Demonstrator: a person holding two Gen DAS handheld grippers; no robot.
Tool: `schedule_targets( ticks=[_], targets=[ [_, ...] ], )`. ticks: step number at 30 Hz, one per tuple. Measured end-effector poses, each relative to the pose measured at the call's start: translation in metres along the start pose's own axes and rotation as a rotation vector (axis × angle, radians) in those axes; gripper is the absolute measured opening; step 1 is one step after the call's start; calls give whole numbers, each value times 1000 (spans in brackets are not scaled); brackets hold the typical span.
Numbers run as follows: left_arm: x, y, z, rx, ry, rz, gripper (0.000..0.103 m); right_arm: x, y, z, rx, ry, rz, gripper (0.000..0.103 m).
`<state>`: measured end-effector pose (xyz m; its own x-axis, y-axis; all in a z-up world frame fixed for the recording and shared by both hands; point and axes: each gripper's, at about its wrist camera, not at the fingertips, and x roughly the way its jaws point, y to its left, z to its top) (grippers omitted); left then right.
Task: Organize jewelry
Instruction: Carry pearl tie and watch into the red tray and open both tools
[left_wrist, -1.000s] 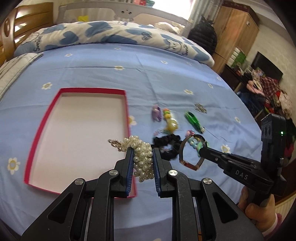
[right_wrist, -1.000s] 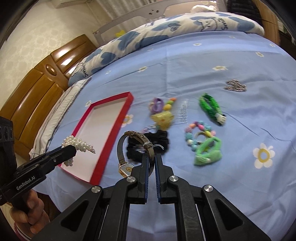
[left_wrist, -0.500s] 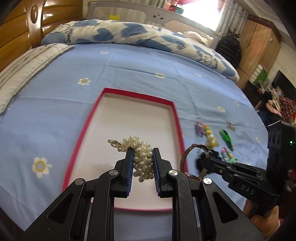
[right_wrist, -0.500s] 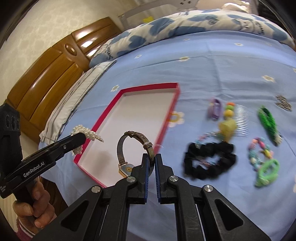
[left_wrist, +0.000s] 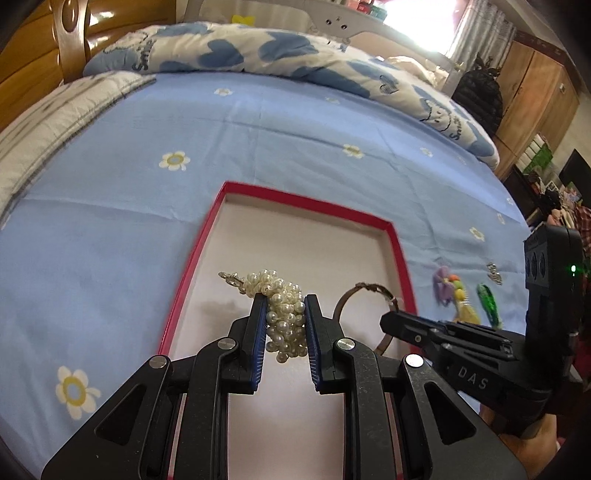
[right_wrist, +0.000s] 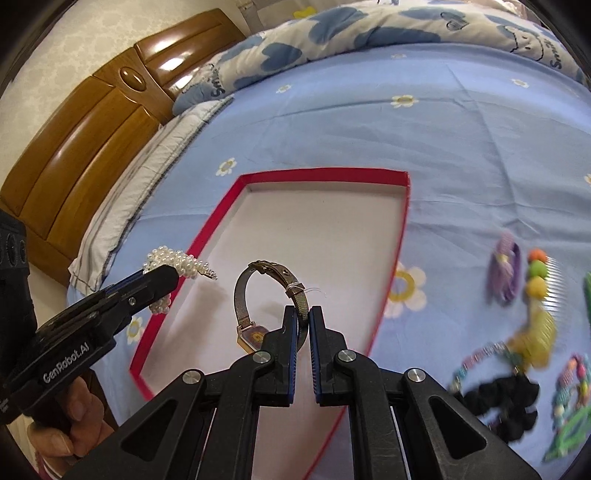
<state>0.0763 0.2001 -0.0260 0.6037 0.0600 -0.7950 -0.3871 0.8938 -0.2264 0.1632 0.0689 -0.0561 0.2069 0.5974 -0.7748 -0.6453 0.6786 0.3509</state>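
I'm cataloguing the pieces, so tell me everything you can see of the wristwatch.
The wristwatch has a slim grey-brown mesh-looking band, fastened into a loop, and a small gold-toned angular case hanging at its lower end. The right tool pinches the band, holding the loop upright above the white floor of the red-rimmed tray. Nothing else touches it.

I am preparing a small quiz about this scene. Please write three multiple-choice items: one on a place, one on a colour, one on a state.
1. Where is the pearl piece?
A. lying on the blue sheet
B. between the left gripper's fingers, over the tray
C. on the pillow

2. What colour is the rim of the tray?
A. red
B. green
C. black

3. How is the right gripper?
A. wide open, holding nothing
B. resting in the tray
C. shut on the watch

Answers: 1 B, the pearls sit between the blue pads above the white tray floor. 2 A, the border is red. 3 C, the fingers pinch the strap.
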Motion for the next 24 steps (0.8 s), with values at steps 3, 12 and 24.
schedule_targets(
  ticks=[3, 12, 24],
  targets=[
    [11, 6, -4, -17, 25, 2, 17, 12, -5, 4, 6, 26, -3, 6],
    [29, 19, -15, -53, 84, 23, 18, 29, -8, 8, -2, 67, -10, 6],
    [34, 23, -21, -63, 115, 46, 23, 34, -5, 14, -20, 76, -18, 11]
  ],
)
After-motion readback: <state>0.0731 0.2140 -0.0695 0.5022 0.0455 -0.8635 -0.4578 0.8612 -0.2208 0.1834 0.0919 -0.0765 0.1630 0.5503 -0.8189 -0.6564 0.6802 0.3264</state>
